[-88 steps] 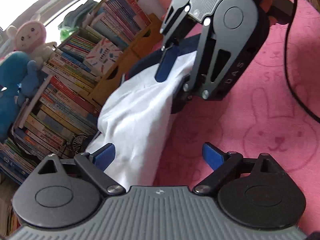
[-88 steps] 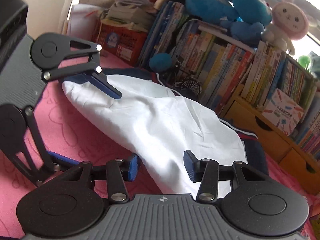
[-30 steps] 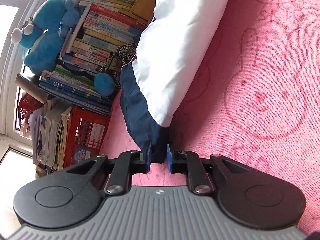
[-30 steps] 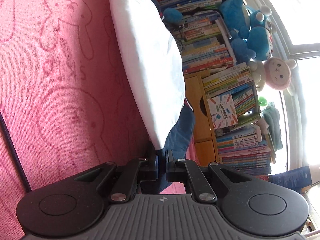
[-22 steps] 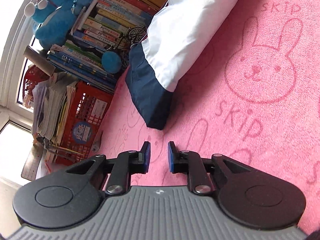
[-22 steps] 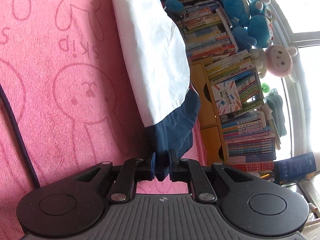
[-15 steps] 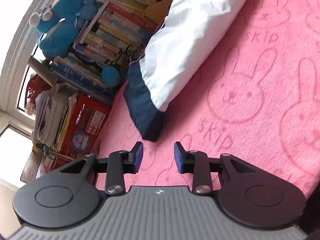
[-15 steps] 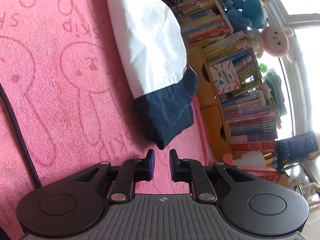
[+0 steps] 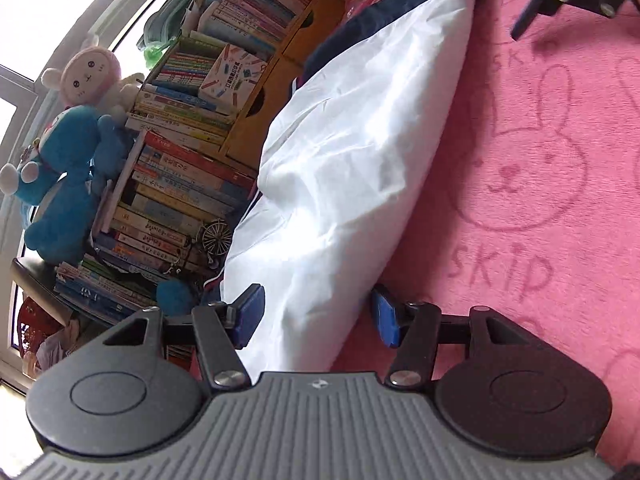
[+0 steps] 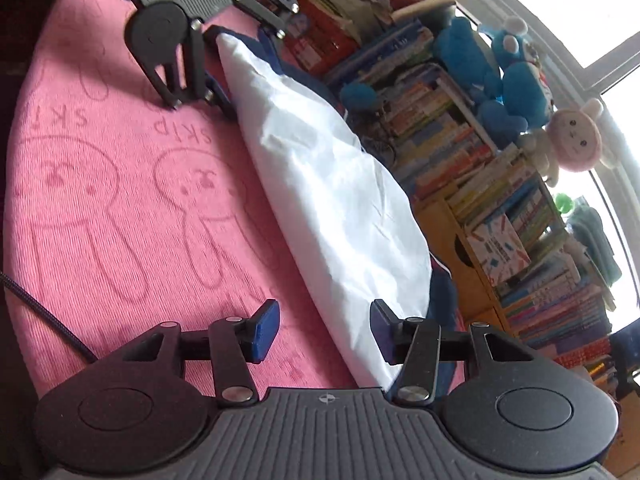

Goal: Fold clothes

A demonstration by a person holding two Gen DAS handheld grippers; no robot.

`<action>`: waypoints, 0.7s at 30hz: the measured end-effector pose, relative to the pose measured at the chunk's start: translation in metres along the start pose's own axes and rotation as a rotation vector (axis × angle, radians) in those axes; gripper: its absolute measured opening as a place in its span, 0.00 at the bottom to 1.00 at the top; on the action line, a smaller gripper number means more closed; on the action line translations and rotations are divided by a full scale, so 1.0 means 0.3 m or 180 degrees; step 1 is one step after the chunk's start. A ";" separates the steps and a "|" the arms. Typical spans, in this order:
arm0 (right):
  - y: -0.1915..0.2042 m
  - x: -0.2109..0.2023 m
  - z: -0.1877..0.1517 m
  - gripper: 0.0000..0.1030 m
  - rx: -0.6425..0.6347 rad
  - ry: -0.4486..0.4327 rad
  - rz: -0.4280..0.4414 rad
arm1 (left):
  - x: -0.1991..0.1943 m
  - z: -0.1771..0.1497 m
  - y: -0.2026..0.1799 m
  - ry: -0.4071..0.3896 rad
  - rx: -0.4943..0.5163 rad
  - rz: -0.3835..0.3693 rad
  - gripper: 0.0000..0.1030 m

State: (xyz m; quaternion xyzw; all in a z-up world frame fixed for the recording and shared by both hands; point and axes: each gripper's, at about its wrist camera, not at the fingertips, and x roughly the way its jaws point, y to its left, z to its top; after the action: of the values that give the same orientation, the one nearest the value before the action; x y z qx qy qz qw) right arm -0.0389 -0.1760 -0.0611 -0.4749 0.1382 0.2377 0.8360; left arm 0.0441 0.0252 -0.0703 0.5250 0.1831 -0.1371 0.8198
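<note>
Left tool [image 9: 316, 316] is sitting with its blue pads spread wide apart, straddling one end of the folded white garment [image 9: 352, 168] without clamping it. That garment, white on top with navy trim [image 9: 360, 20] showing along its far edge, is lying as a long folded strip on the pink rabbit-print towel [image 9: 540, 184] covering the surface. Behind it, stacked books [image 9: 176, 184] and a blue plush toy [image 9: 60, 184] are lining the back. Right tool [image 10: 324, 332] is likewise standing wide apart at the opposite end, one pad over the pink towel, the other beside the white cloth's edge, gripping nothing. A black cable [image 10: 44, 316] is crossing the towel near it.
</note>
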 end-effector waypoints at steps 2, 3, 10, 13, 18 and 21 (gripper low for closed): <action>0.011 0.022 0.030 0.52 0.0009 -0.0073 0.0039 | 0.025 0.001 0.020 0.0019 -0.0100 0.0038 0.48; 0.017 0.029 0.043 0.53 0.0004 -0.0096 0.0047 | 0.028 0.000 0.031 0.0002 -0.0150 0.0040 0.44; 0.034 0.152 0.138 0.55 -0.0174 -0.0186 -0.0088 | -0.011 0.015 0.109 -0.0066 -0.0485 0.0037 0.42; 0.031 0.218 0.179 0.55 -0.0265 -0.0190 -0.0172 | -0.021 0.018 0.123 -0.0097 -0.0540 0.0036 0.42; 0.016 0.345 0.240 0.55 -0.0408 -0.0157 -0.0296 | 0.010 0.029 0.079 -0.0119 -0.0250 0.0096 0.44; -0.007 0.388 0.254 0.53 -0.0378 -0.0123 -0.0303 | 0.056 0.031 0.037 -0.0109 0.0059 0.0169 0.53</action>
State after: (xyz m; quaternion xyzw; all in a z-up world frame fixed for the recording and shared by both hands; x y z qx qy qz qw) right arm 0.0615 -0.0803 -0.0739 -0.5250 0.0850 0.2146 0.8192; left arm 0.0652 0.0209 -0.0651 0.5349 0.1537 -0.1259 0.8212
